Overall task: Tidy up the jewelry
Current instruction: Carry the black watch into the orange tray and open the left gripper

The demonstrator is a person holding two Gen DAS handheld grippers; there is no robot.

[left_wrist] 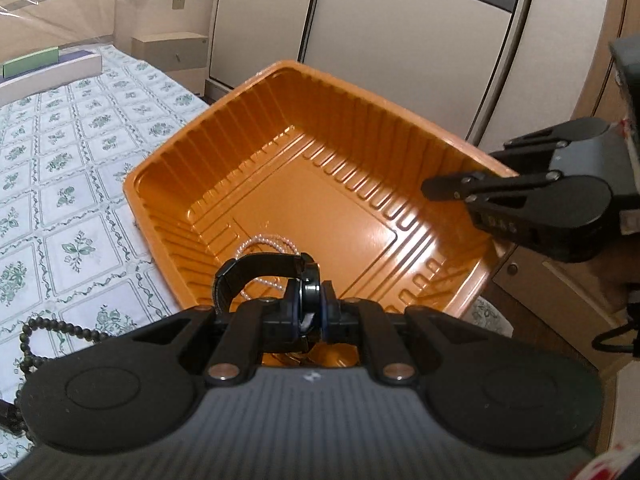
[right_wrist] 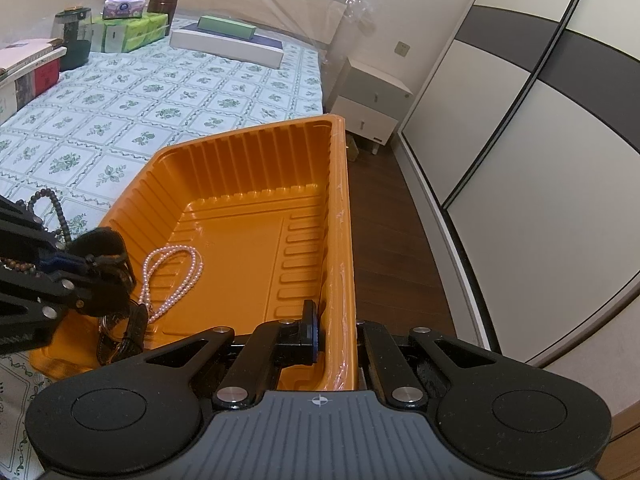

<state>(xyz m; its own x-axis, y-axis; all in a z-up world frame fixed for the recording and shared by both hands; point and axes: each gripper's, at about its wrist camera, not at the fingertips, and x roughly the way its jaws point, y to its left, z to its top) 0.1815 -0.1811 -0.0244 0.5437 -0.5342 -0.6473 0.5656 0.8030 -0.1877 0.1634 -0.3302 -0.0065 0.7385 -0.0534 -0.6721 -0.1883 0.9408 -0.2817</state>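
While right fingers (right_wrist: 320, 332) pinch the orange tray's (left_wrist: 280, 128) wall, left fingers (left_wrist: 310, 312) clasp a black watch (left_wrist: 260, 276).

Left gripper (left_wrist: 310, 308) jaws clamped; right gripper (right_wrist: 320, 336) jaws clamped, angled down.

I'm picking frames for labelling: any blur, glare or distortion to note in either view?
Left wrist view: orange tray rim and ribs smeared by motion blur, a glare patch on its floor, wardrobe doors bowed by fisheye. Right wrist view: sharper; pearl necklace crisp, left gripper slightly blurred.
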